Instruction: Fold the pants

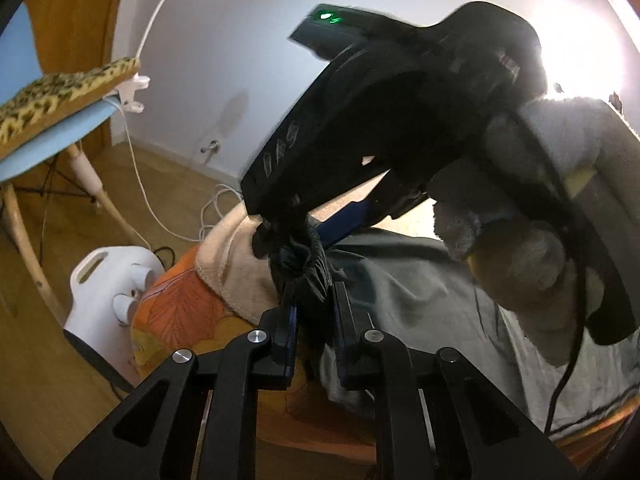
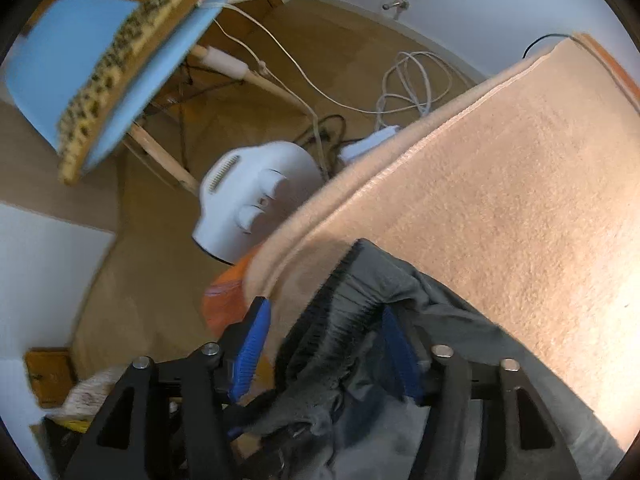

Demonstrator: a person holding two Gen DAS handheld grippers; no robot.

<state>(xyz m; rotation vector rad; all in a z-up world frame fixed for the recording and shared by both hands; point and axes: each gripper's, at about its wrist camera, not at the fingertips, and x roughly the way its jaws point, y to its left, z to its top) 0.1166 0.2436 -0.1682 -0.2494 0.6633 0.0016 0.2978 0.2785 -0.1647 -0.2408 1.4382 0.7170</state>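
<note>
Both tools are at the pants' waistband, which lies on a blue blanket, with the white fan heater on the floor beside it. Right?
Not quite: the blanket is peach-beige, as the right wrist view shows. The rest holds: both tools at the pants waistband, white fan heater on the floor beside it.

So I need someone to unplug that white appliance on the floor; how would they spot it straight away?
Start at the blue chair with the leopard-print cushion. Just past its wooden legs, on the wooden floor against the edge of the peach blanket, sits the white appliance. It alone is a white plastic box with two round knobs and a carry handle, not a loose cable.
</note>
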